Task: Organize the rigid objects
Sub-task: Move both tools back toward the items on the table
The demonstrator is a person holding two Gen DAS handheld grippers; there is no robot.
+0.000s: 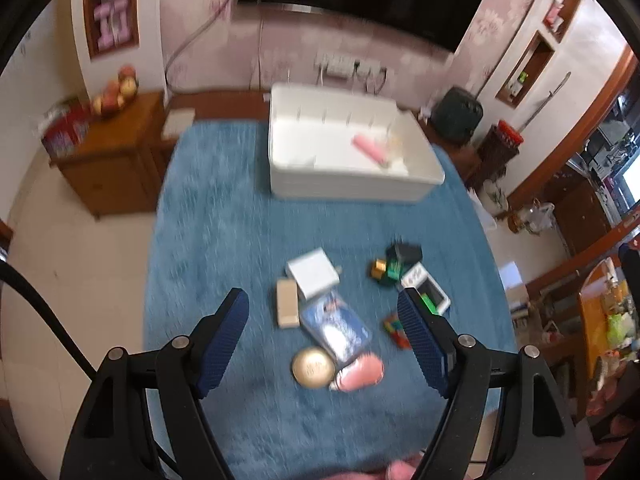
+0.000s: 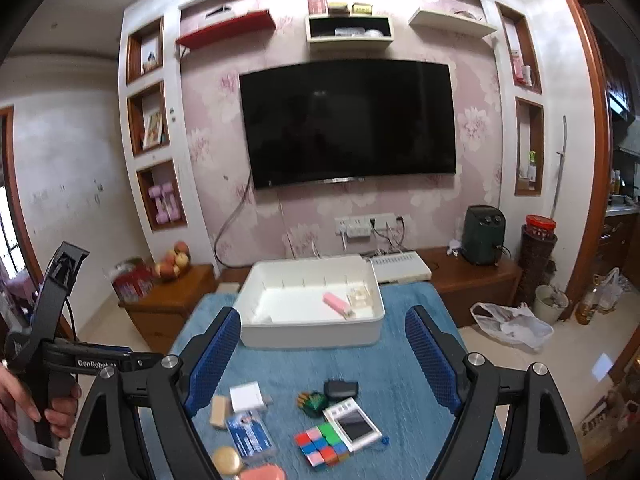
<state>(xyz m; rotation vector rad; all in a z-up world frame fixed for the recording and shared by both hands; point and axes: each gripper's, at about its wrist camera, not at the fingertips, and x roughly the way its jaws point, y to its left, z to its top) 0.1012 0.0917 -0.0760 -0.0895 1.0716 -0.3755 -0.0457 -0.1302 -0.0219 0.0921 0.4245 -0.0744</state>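
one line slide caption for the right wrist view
Open right gripper above small items on a blue mat, white bin beyond.

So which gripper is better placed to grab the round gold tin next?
Probably left: the left gripper angles down over the pile, jaws open, framing the gold tin. The right gripper points flatter, toward the white bin.

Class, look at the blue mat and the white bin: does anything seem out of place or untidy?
Yes. Only a pink tube lies in the white bin; the puzzle cube, gold tin and blue packet lie scattered on the mat.
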